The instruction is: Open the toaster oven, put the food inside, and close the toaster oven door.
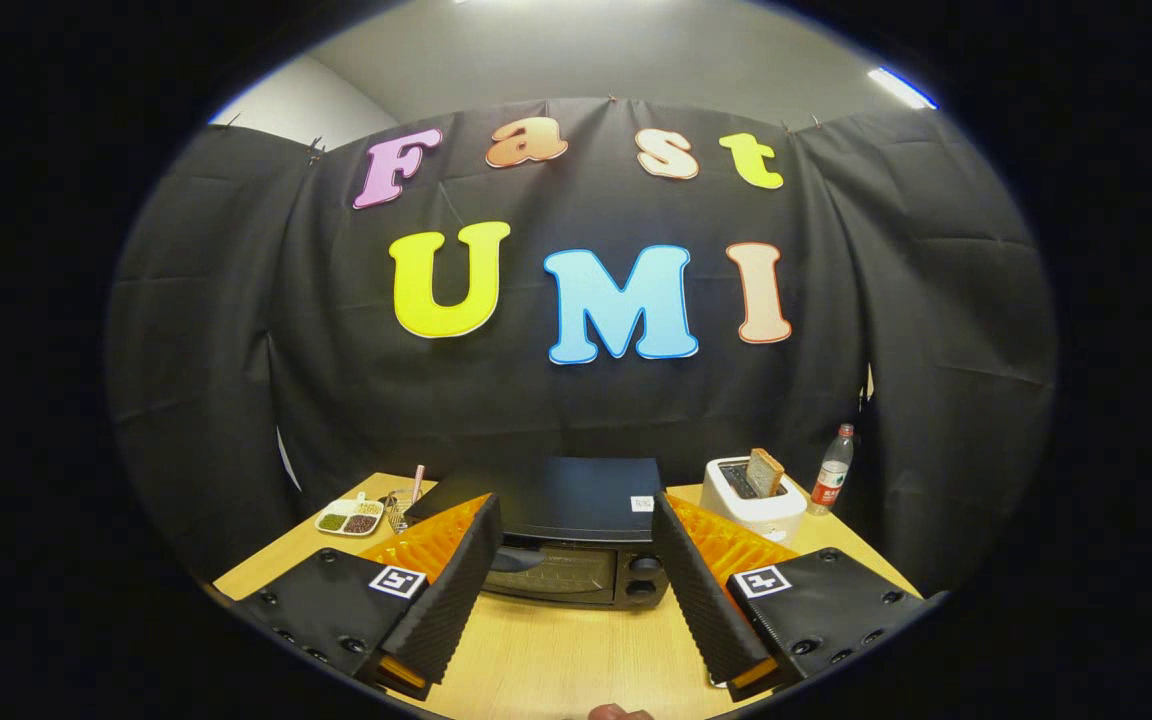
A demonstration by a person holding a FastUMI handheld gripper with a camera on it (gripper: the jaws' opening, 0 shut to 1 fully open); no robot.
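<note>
A sectioned dish (349, 517) of small foods and a wire utensil (398, 508) are being seen on the table (556, 650) beyond the left finger. The oven (564, 540) is sitting just ahead of the gripper (576, 570), framed between the fingers, its door shut. The jaws are being held wide apart, nothing grasped. The oven is being judged heavy and rigid; its hinged door is best taken by the handle along the top edge, pulled down. A toaster (751, 497) holding bread (764, 470) and a bottle (832, 468) are standing beyond the right finger, clear of the door.
</note>
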